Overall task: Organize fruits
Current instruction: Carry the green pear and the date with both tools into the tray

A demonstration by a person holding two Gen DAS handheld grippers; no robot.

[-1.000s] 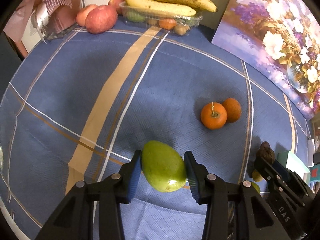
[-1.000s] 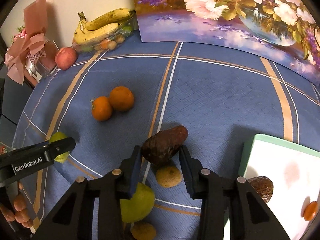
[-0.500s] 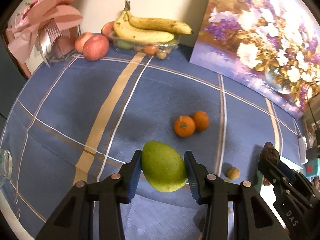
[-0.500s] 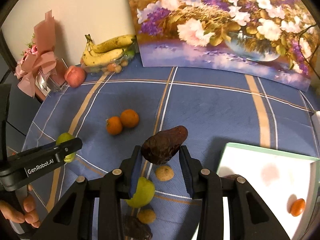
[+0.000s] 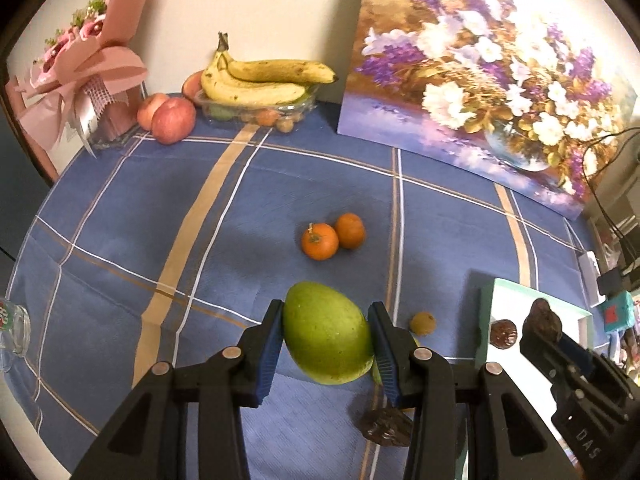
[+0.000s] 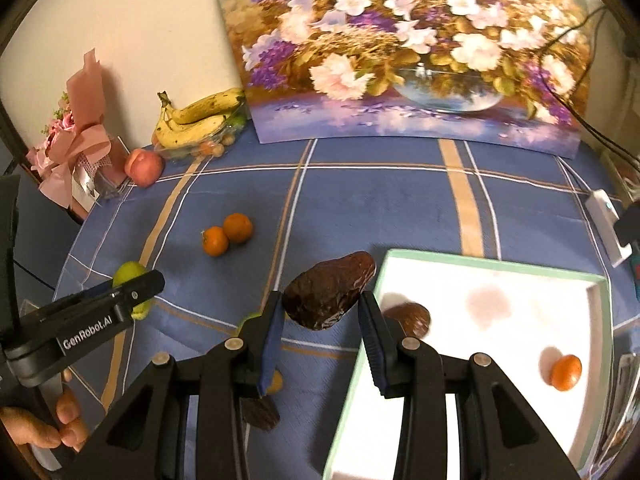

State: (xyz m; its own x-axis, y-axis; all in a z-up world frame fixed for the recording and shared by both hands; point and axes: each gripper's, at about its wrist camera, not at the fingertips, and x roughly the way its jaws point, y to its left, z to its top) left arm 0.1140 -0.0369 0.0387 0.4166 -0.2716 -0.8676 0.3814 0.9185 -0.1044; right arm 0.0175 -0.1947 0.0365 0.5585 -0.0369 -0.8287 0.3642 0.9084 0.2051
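both tools higher than before

Warm, dim indoor light, soft shadows, strong fisheye bending and dark corners.

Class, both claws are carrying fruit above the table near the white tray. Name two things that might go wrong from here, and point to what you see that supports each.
1. The green mango is round and smooth, held only at its sides by the left claw, so it may slip and drop onto the dark fruit below.
2. The right claw holds the brown fruit by one end; it could pivot out before reaching the tray.
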